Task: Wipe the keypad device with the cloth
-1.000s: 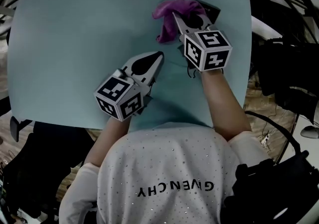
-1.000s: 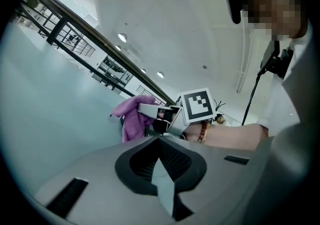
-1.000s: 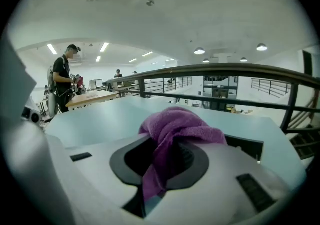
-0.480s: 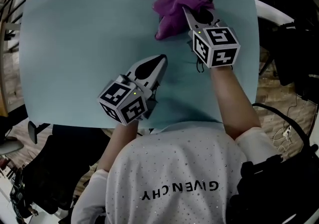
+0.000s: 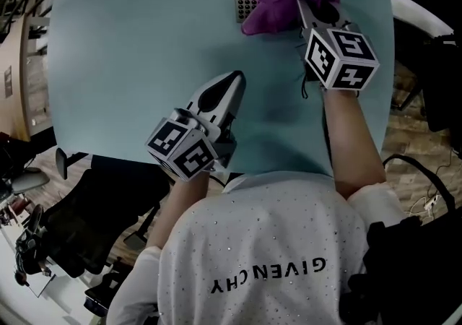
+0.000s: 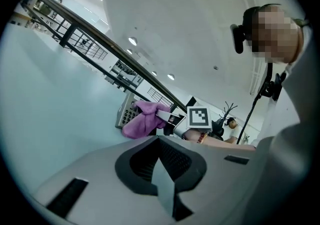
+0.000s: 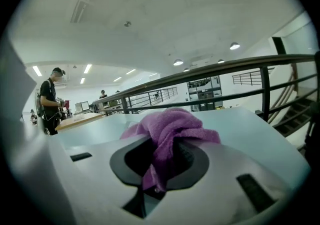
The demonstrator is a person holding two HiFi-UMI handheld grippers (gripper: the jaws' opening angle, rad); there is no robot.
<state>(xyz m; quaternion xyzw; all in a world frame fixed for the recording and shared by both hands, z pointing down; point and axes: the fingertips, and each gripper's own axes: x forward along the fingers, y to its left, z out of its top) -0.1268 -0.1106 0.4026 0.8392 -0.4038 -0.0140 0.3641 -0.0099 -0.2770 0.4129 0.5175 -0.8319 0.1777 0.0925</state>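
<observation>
The grey keypad device [image 5: 247,0] lies at the far edge of the light blue table [image 5: 130,63], with its keys showing at its left end. A purple cloth [image 5: 278,0] is bunched over the rest of it. My right gripper [image 5: 302,4] is shut on the cloth and holds it down on the device. In the right gripper view the cloth [image 7: 172,126] spills out of the right gripper [image 7: 162,156] and hides the device. My left gripper [image 5: 235,79] is shut and holds nothing, near the table's middle, apart from the device. The left gripper view shows the left gripper [image 6: 159,141], the keypad [image 6: 126,114] and the cloth [image 6: 145,121].
The table's near edge runs just under my arms. A black chair [image 5: 79,237] stands at the lower left, and dark gear [image 5: 426,63] sits off the right edge. A railing [image 7: 210,74] runs behind the table. A person [image 7: 50,100] stands far off to the left.
My right gripper has dragged the cloth rightward across the device, uncovering the keys at its left end. The left gripper has stayed put, shut.
</observation>
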